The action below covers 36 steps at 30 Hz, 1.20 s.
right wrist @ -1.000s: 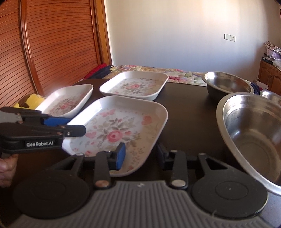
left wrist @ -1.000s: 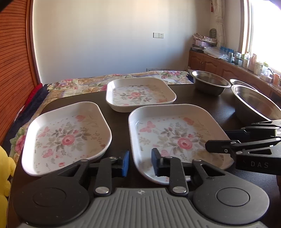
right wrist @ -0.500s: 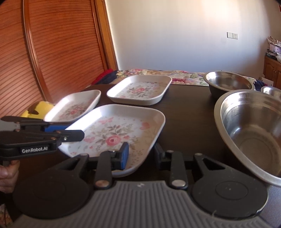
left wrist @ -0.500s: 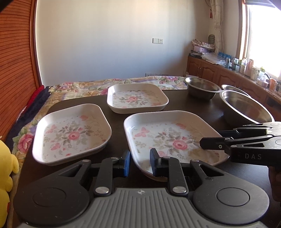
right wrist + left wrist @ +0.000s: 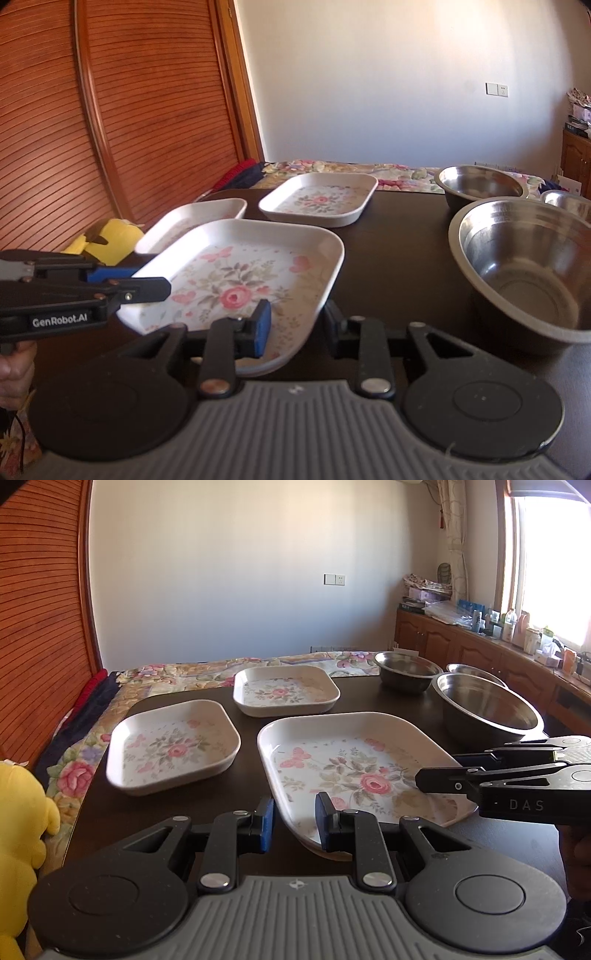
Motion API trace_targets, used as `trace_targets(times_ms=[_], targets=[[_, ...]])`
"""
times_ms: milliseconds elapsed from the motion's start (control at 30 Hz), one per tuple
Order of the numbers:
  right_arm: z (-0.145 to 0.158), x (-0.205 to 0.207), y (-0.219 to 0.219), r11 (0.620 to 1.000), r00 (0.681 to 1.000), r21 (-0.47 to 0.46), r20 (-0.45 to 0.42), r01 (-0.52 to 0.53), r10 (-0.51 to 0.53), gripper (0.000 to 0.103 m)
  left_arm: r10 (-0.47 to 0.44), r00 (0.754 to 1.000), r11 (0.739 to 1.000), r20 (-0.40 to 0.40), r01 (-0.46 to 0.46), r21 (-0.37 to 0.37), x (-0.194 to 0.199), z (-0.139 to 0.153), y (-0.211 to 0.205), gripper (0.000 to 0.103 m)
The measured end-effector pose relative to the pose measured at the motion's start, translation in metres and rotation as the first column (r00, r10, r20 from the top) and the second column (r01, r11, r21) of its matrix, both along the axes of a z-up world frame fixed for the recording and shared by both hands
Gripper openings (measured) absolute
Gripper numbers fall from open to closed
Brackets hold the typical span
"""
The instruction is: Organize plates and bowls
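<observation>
Since the earlier frames, both grippers and the large floral plate (image 5: 354, 775) they carried had drawn back from the other dishes, with the plate's near edge raised off the dark table (image 5: 364, 703).

- The large floral plate hung over the table's near side, beside the large steel bowl (image 5: 484, 709).
- The mid-size floral plate (image 5: 173, 746) and the far floral plate (image 5: 286, 690) lay flat on the table, apart from each other.
- Two smaller steel bowls (image 5: 406, 666) stood behind the large one, and the rear one was partly hidden.
- A yellow plush toy (image 5: 22, 830) sat off the table's left edge.
- The left gripper (image 5: 294, 814) was clamped on the large plate's near-left rim. In the right wrist view its side read "GenRobot.AI".
- The right gripper (image 5: 296, 320) was clamped on the plate's near-right rim. In the left wrist view its side read "DAS".
</observation>
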State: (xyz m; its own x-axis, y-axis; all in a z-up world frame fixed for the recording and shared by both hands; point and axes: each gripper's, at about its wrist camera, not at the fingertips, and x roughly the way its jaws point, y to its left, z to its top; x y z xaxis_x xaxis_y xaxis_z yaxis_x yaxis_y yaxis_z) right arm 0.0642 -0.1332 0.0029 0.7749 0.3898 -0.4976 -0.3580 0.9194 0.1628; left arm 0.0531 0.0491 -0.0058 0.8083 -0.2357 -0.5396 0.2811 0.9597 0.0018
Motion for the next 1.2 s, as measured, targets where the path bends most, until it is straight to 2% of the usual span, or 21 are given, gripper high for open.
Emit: trace_targets(times_ms=[267, 567, 1000, 1100, 1200], targets=[[-0.002, -0.028, 0.005, 1.0, 1.0, -0.01, 0.012, -0.013, 0.013, 0.032, 0.02, 1.0, 1.0, -0.018, -0.02, 0.007, -0.025, -0.011, 0.004, 0.025], [-0.015, -0.047, 0.01, 1.0, 1.0, -0.003, -0.026, -0.013, 0.013, 0.032, 0.025, 0.999, 1.0, -0.046, -0.024, 0.02, -0.044, -0.026, 0.005, 0.026], [-0.023, -0.056, 0.012, 1.0, 0.999, 0.006, -0.043, -0.02, 0.02, 0.032, 0.032, 0.997, 0.999, -0.073, -0.031, 0.018, -0.043, -0.037, 0.009, 0.026], [-0.023, -0.056, 0.013, 1.0, 0.999, 0.004, -0.042, -0.021, 0.021, 0.033, 0.035, 0.996, 0.999, -0.076, -0.034, 0.02, -0.042, -0.036, 0.011, 0.031], [-0.021, -0.055, 0.011, 1.0, 0.999, 0.017, -0.045, -0.019, 0.02, 0.033, 0.058, 0.996, 0.998, -0.06, -0.058, 0.006, -0.042, -0.032, 0.016, 0.031]])
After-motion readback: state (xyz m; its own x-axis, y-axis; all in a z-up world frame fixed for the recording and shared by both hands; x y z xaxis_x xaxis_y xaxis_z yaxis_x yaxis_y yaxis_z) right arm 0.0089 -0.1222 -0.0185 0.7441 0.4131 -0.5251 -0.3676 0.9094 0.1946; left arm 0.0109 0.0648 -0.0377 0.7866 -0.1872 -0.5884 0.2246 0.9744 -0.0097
